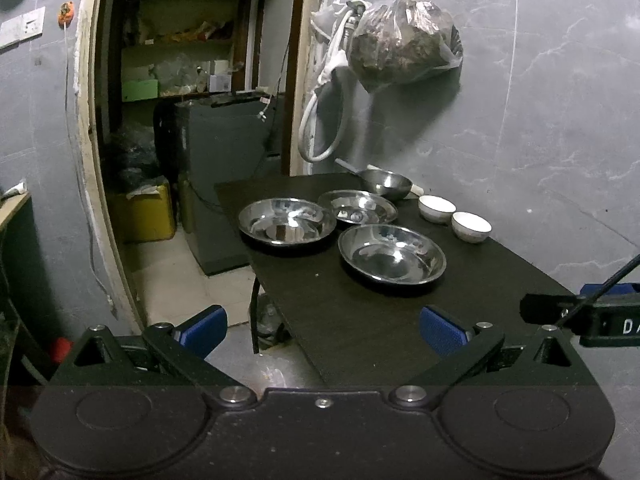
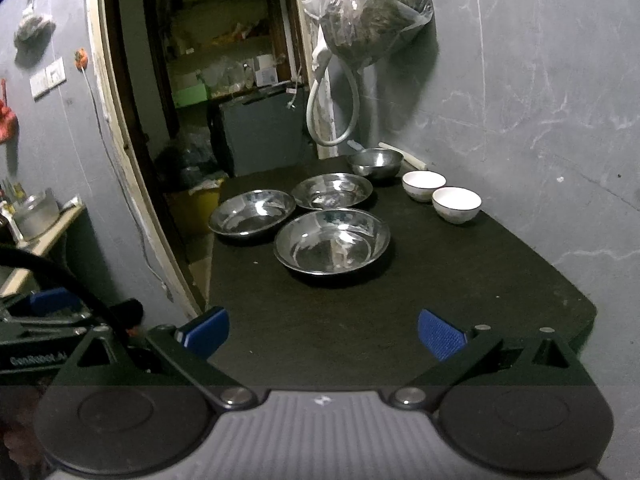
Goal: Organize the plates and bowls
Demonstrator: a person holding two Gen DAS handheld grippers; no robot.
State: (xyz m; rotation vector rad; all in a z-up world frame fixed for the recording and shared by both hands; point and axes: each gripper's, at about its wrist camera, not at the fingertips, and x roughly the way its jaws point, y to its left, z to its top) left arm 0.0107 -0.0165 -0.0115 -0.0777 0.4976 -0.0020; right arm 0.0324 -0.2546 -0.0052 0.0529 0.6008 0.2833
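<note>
- Centrally on the dark table (image 2: 460, 280) sit 3 steel plates (image 2: 332, 240), close together, none stacked.
- 2 white bowls (image 2: 456, 204) stand beside them by the wall; a steel bowl (image 2: 376, 162) behind, perhaps with a handle.
- Left gripper (image 1: 322, 330) and right gripper (image 2: 322, 334) hover over the near edge, jaws spread, empty.

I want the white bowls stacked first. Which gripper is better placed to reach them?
Probably the right gripper: open, facing the two white bowls on the table's right side.
</note>
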